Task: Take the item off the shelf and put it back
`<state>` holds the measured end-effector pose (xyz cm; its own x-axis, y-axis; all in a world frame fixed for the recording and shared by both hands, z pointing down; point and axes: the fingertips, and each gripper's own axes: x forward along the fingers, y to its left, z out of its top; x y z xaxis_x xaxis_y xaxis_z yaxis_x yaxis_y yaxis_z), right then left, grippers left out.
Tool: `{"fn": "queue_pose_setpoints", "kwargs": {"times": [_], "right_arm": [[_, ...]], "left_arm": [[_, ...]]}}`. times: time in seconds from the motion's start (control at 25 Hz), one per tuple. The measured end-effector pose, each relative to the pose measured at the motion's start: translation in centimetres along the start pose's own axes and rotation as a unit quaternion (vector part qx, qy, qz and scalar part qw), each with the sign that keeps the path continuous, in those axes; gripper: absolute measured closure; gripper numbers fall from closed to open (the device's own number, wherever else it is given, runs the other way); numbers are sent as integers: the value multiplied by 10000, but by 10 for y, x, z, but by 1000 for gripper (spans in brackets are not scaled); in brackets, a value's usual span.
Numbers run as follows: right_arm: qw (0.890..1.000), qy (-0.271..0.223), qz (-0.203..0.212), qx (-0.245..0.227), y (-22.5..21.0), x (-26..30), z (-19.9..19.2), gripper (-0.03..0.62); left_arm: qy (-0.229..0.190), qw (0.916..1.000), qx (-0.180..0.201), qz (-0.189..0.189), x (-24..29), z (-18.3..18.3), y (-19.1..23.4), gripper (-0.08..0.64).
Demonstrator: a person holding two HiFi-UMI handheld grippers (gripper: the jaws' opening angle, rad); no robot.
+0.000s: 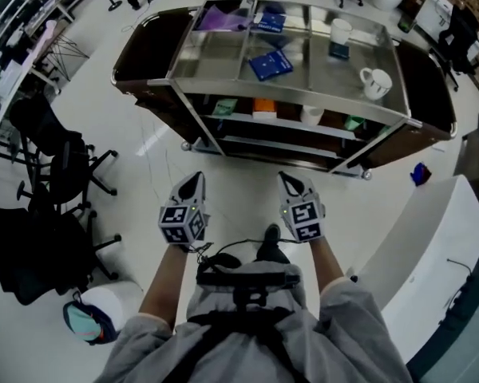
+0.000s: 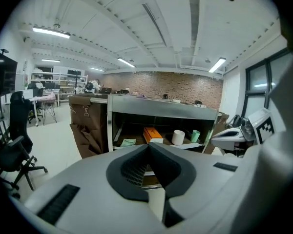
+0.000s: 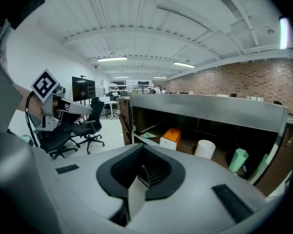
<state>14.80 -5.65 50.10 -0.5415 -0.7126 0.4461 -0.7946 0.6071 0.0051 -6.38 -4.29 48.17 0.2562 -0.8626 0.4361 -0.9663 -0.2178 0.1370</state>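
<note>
The person stands on the pale floor (image 1: 144,126) facing a metal shelf cart (image 1: 303,100) that fills the upper middle of the head view. The left hand-held gripper (image 1: 191,182) and the right hand-held gripper (image 1: 290,182) sit side by side in the centre of the frame, apart from the cart. Both point toward it. Each has its jaws pressed together with nothing between them.

On the cart's lower shelf an orange box (image 1: 264,108) stands between a green paper (image 1: 224,107) on its left and a white cup (image 1: 311,115) on its right. A green cup (image 3: 238,160) stands further right. On the cart's top lie a blue book (image 1: 270,65) and a white mug (image 1: 375,82). A black office chair (image 1: 56,166) stands at the left edge.
</note>
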Motion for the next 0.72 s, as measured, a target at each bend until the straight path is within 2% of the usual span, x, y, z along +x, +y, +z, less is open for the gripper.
{"fn": "queue_pose_setpoints", "kwargs": {"times": [0.2, 0.32, 0.48, 0.56, 0.64, 0.72], "right_arm": [[9974, -52, 189, -690, 5, 43, 9, 584], [9894, 48, 228, -1435, 11, 70, 12, 583], [9776, 120, 39, -2100, 21, 108, 20, 518], [9666, 229, -129, -2550, 28, 130, 20, 480], [9504, 369, -276, -3077, 34, 155, 19, 448], [9349, 476, -348, -3500, 39, 180, 17, 442]], "left_arm": [[98, 9998, 153, 54, 21, -1, 2, 554], [114, 9998, 163, 59, 33, -1, 11, 554], [57, 9998, 136, -146, 51, -5, 25, 554], [45, 9995, 177, -248, 58, -8, 36, 554], [75, 9994, 234, -263, 65, -8, 53, 554], [90, 9994, 190, -277, 71, -8, 69, 554]]}}
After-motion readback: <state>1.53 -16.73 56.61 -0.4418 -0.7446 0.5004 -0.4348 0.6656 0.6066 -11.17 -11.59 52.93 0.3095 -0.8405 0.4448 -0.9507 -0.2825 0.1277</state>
